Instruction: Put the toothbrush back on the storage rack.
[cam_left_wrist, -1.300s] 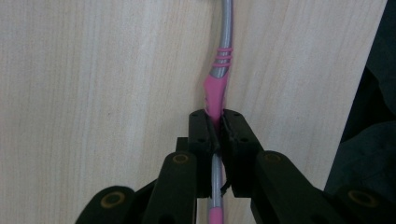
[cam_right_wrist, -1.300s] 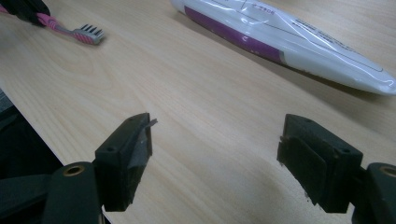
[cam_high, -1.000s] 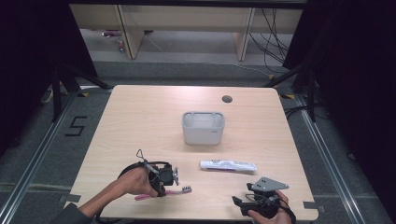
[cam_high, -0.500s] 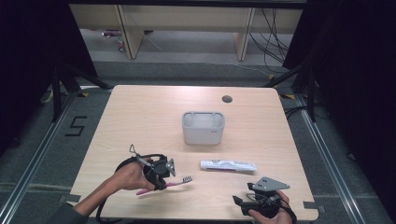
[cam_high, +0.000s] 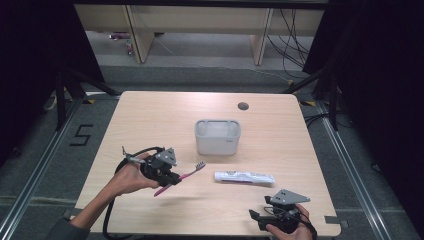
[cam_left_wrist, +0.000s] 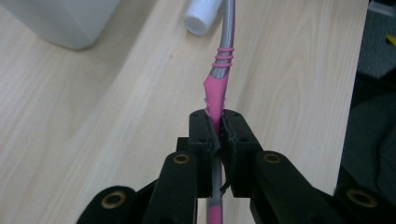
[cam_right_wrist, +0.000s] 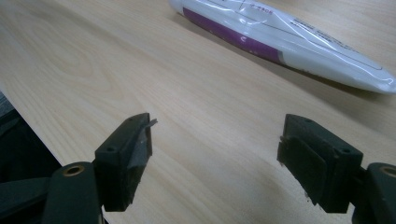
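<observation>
One pink toothbrush (cam_high: 181, 177) is clamped by its handle in the left tongs (cam_high: 167, 176), lifted clear above the wooden bench (cam_high: 150, 120), bristles pointing toward one white container (cam_high: 217, 136). One toothpaste tube (cam_high: 244, 177) lies flat just right of the brush. The right tongs (cam_right_wrist: 212, 154) rest near the bench's front edge, spread wide and holding nothing.

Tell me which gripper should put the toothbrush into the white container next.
Left. The left gripper is already shut on the pink toothbrush, lifted off the table with its head toward the white container. The right gripper rests open near the table's front edge, beside the toothpaste tube.
</observation>
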